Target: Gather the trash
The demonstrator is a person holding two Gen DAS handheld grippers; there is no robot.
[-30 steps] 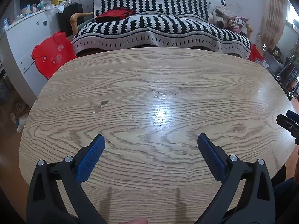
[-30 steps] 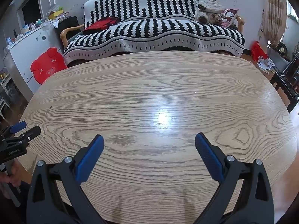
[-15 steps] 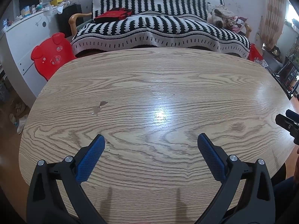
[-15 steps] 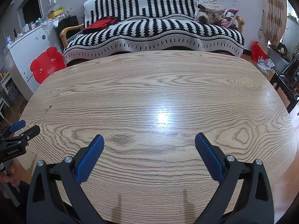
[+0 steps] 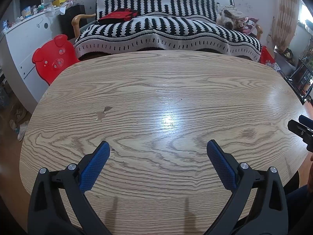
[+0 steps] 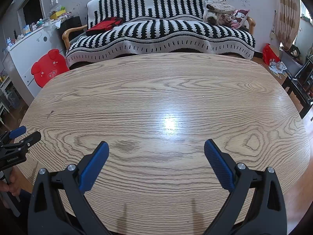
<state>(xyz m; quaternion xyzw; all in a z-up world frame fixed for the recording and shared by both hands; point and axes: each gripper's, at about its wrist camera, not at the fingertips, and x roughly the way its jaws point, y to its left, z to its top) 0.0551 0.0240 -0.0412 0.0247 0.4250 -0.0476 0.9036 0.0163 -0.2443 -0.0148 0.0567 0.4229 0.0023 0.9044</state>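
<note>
Left wrist view: trash candidate, one small torn scrap [image 5: 104, 112], pale brown, lying flat on the wooden table [image 5: 156, 82] at about 10 o'clock from the left gripper [image 5: 158, 148]; whether it is loose paper or a chip in the veneer cannot be told. In the right wrist view the same mark [image 6: 51, 112] shows only as a tiny dark fleck near the table's 9 o'clock edge. Left gripper: jaws spread wide, blue pads apart, nothing between them, held above the near part of the table. Right gripper [image 6: 156, 146]: jaws likewise spread wide and unloaded, over the near table; its tip also enters the left view at 3 o'clock [image 5: 301, 129]. Table: oval, wood grain, bright glare patch at centre; near rim curves under both grippers, far rim runs just before the sofa. Beyond the far edge, 12 o'clock: sofa [image 5: 168, 29] under a black-and-white striped throw, red bag [image 5: 119, 15] on its seat. At 10 o'clock, off the table's edge: red pig-shaped chair [image 5: 52, 58] against a white cabinet [image 5: 21, 45]. At 3 o'clock: dark chairs [image 6: 301, 86] on the floor, well apart from the table.
</note>
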